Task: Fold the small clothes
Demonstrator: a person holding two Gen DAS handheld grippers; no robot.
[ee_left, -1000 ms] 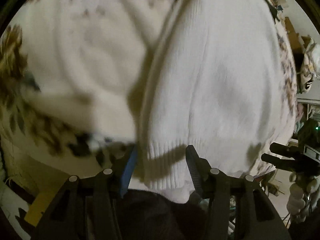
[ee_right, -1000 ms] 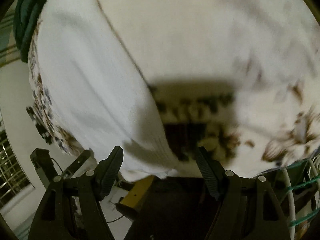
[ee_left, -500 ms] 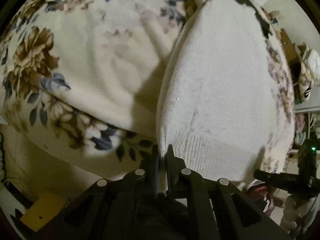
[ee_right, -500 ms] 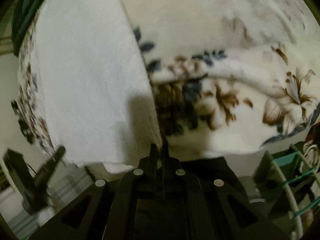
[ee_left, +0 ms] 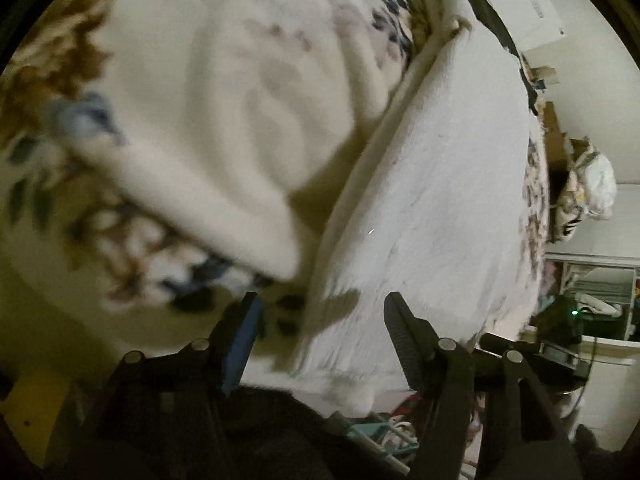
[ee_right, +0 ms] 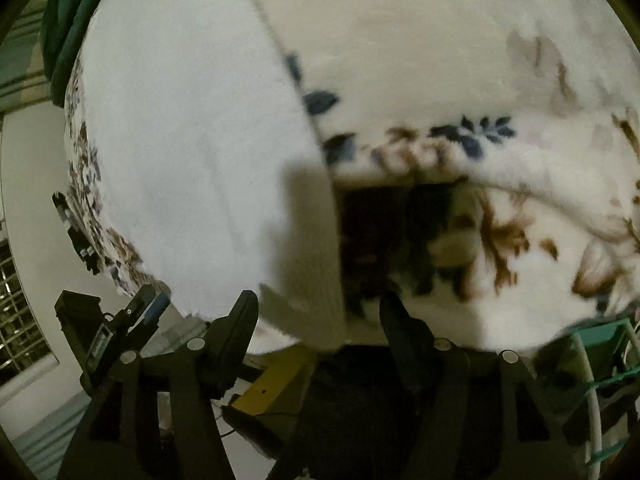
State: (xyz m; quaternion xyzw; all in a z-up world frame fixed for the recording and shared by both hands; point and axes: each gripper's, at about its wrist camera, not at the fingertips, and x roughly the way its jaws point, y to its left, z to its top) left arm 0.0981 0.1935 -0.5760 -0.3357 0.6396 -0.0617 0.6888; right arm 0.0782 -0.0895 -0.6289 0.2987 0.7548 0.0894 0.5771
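Observation:
A white knit garment (ee_left: 432,200) lies flat on a floral blanket (ee_left: 180,92). In the left wrist view my left gripper (ee_left: 320,316) is open, its fingers on either side of the garment's near left corner, the ribbed hem just ahead of them. In the right wrist view the same garment (ee_right: 192,140) fills the left half, and my right gripper (ee_right: 318,312) is open with the garment's near right hem corner lying between its fingers. The other gripper (ee_right: 116,332) shows at lower left of that view.
The floral blanket (ee_right: 460,100) covers the bed on both sides of the garment. A dark green cloth (ee_right: 64,20) lies at the far end. A yellow box (ee_right: 280,376) sits below the bed edge. Shelves and clutter (ee_left: 592,300) stand at right.
Half a second ago both grippers were shut on the garment's hem corners. Now both are open and the hem lies released on the blanket.

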